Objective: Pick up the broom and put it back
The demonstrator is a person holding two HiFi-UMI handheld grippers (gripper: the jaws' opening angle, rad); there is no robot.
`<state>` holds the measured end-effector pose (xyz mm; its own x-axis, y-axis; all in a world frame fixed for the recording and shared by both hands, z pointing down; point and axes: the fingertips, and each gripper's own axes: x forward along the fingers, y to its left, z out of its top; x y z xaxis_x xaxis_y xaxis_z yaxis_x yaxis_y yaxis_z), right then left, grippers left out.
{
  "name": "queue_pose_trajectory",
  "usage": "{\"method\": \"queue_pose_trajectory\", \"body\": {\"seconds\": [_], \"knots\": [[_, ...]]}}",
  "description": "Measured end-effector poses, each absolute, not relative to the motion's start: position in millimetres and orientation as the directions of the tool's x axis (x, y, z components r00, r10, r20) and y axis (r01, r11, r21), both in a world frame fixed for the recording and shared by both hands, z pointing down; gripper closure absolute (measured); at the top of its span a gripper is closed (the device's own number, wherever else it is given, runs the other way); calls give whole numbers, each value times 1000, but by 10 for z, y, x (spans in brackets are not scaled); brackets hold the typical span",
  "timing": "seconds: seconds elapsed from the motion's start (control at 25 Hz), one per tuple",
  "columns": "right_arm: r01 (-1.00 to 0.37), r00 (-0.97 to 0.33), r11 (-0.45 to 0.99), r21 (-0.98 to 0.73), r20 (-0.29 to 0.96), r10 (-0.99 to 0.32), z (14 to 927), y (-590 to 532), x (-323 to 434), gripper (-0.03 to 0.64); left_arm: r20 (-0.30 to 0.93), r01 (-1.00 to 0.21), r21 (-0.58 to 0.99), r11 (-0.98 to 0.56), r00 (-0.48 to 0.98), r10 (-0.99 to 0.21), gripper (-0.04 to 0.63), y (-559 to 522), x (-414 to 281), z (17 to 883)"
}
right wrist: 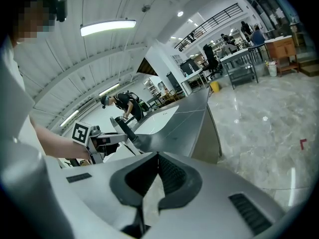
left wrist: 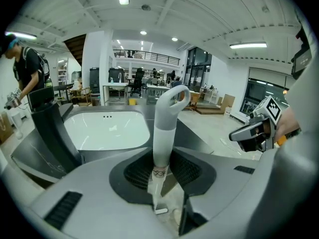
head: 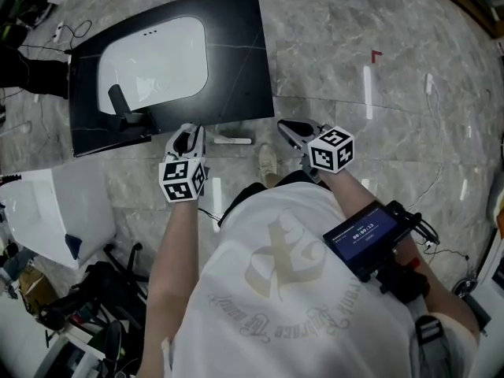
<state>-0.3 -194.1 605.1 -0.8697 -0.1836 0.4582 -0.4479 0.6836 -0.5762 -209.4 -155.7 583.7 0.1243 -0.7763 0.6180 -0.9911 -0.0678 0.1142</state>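
The broom's pale grey handle (left wrist: 163,133) stands upright between the jaws of my left gripper (left wrist: 160,169), its hooked loop end at the top. The pads press on the handle's lower part, above a small black print. The broom's head is out of sight. From above, the left gripper (head: 189,135) points at the front edge of a black counter (head: 236,93). My right gripper (head: 294,127) hangs to its right, beside the counter's corner. Its jaws (right wrist: 156,159) meet at the tips with nothing between them.
The black counter holds a white basin (head: 157,61) and a dark faucet (head: 119,101). A small white object (head: 233,140) lies on the marble floor between the grippers. White furniture (head: 55,203) and cables stand at the left. A person (left wrist: 26,68) works beyond the counter.
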Motion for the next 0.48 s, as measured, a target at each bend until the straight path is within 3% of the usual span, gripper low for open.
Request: {"method": "queue_pose_trajectory", "body": {"seconds": [0.48], "knots": [[-448,-872,680,-580,452,-189,6102,-2104,68,600,626,-996,90,-16,69,-777,483,-1683,-2159,5909]]}}
